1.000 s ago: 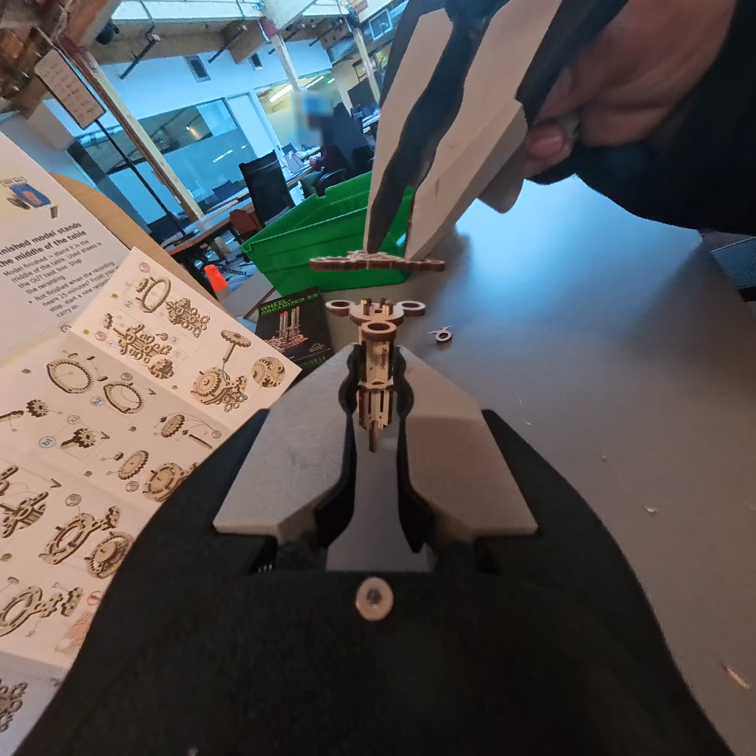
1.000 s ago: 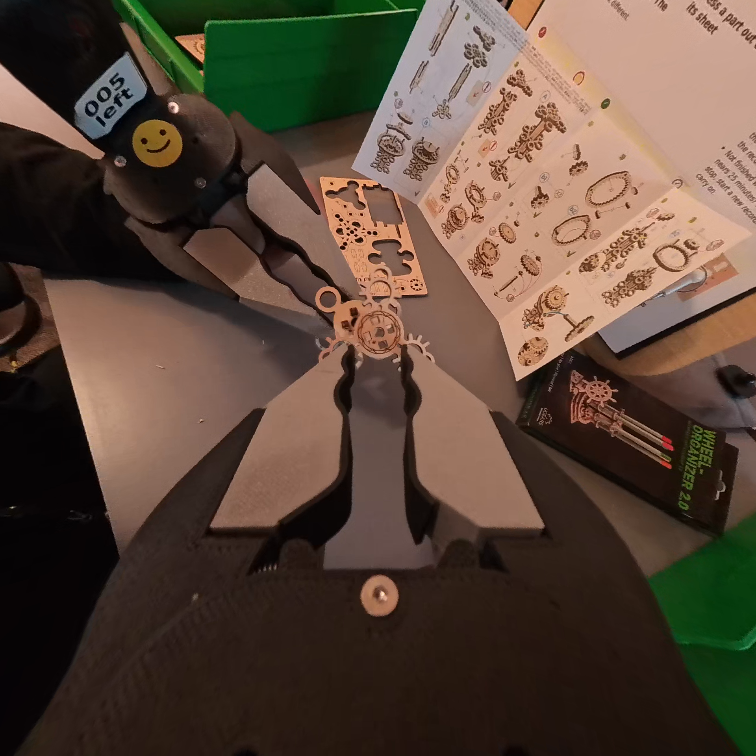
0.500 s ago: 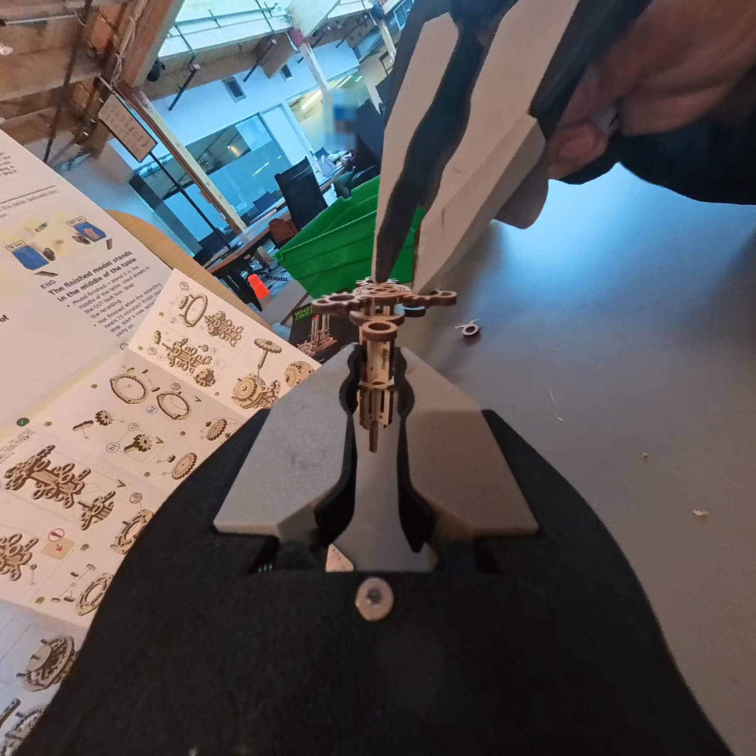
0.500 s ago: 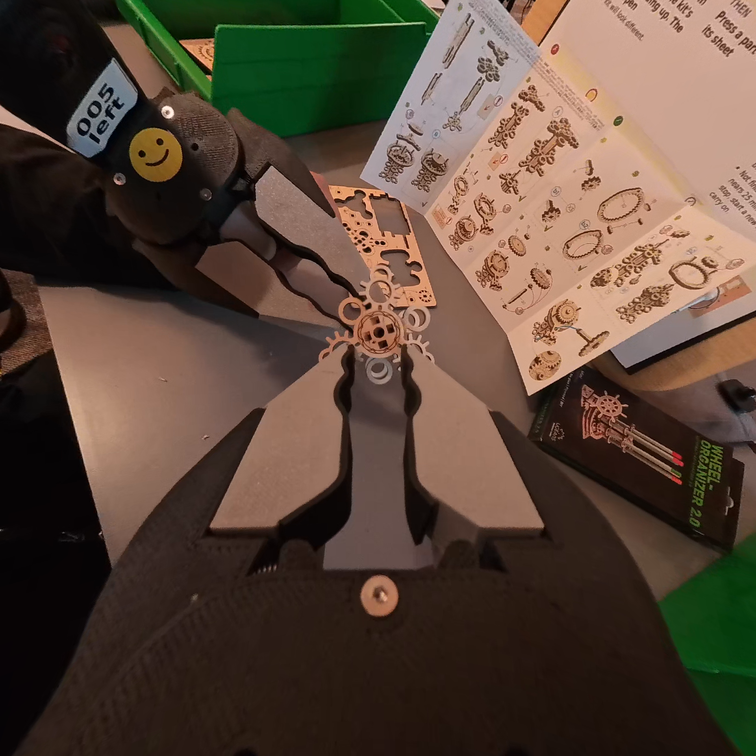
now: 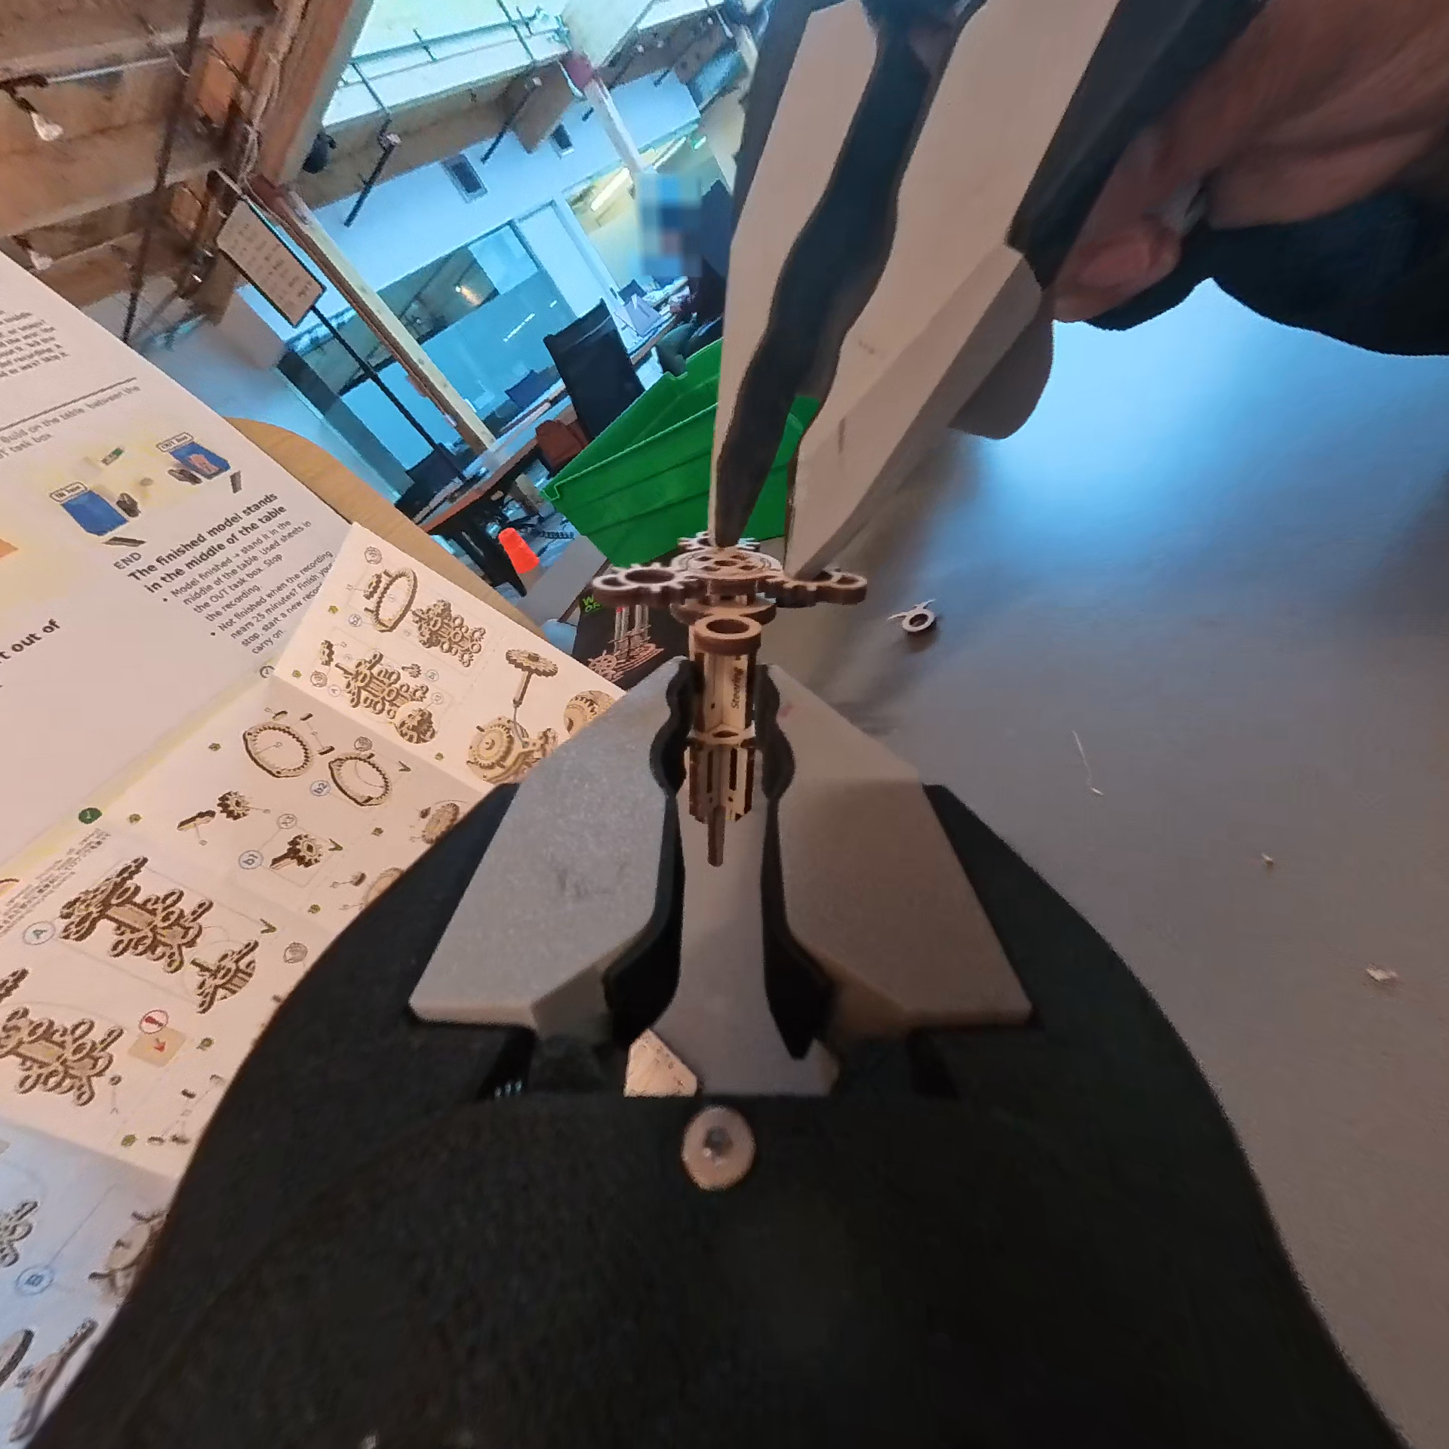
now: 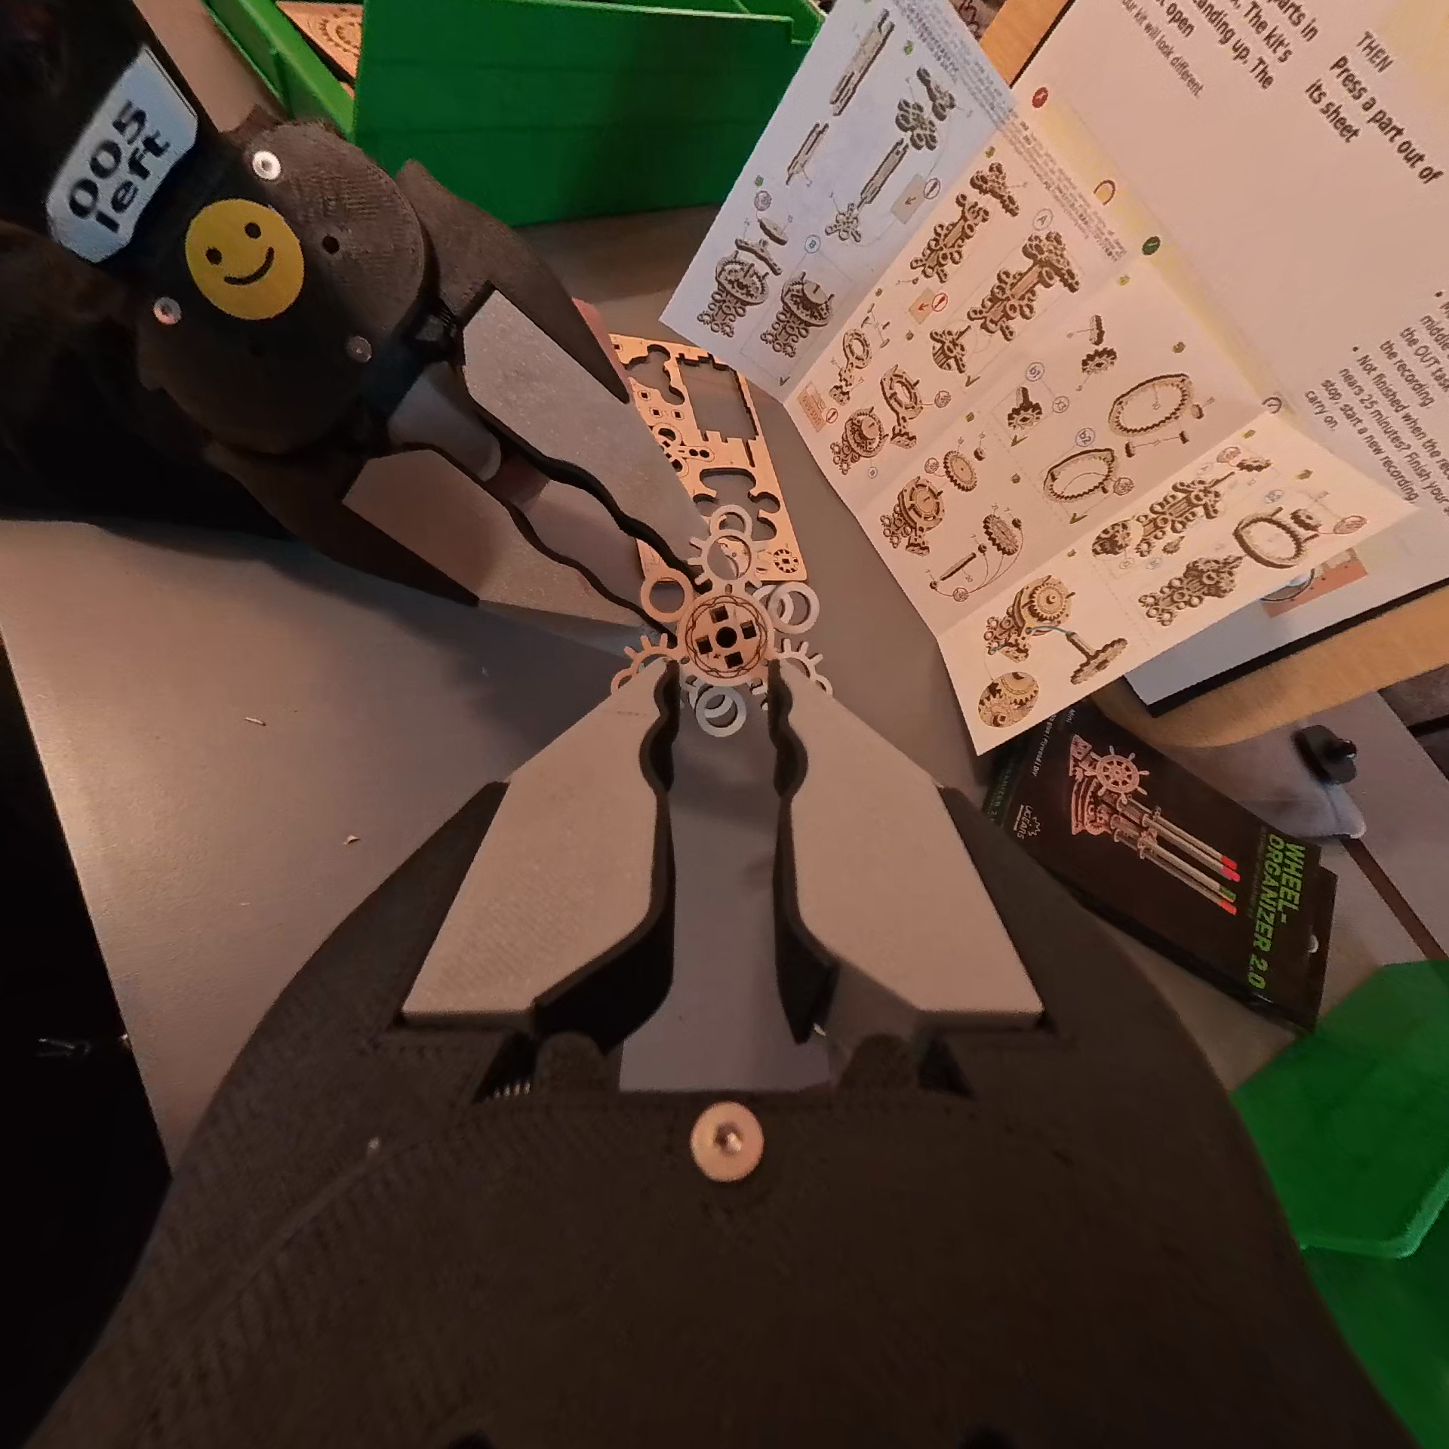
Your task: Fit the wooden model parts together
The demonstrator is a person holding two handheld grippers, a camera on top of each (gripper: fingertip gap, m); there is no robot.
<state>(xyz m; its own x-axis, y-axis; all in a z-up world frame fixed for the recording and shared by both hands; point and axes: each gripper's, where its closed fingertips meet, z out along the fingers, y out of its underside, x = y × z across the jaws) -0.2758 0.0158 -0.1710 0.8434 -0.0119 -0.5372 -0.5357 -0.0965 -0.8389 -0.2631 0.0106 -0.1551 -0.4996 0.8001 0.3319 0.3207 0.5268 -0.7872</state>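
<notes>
Above the grey table (image 5: 1176,627), mid-air between both tools: left gripper (image 5: 720,706) pinching the wooden shaft sub-assembly (image 5: 721,753) upright, fingers closed on its stem, ringed collar poking out past the tips. Right gripper (image 6: 720,682) coming down from the top, fingers nipping the flat gear-and-ring plate (image 6: 721,631) by its edge, plate lying level across the shaft top. Seen along the right wrist view, hub cutouts roughly centred over the shaft end; seating depth not readable from either view.

Step in hand, by judgement: pressing plate hub onto shaft tabs.

- Keep plate square to shaft axis; any tilt likely to jam or snap the thin tabs.
- Match hub slots to tabs by small twist before pushing, not during.
- Push straight along the shaft, low force, left grip acting as anvil only.
- Avoid loading the outer ring lobes; thin plywood, likely brittle there.
- Right pinch sits off-centre on the rim, so expect tipping moment; counter with slight wrist correction.

Nearby: punched-out part sheet (image 6: 706,439) far side, instruction leaflet (image 6: 1058,408) right, black kit box (image 6: 1160,862) near right, green bin (image 6: 549,94) far.
</notes>
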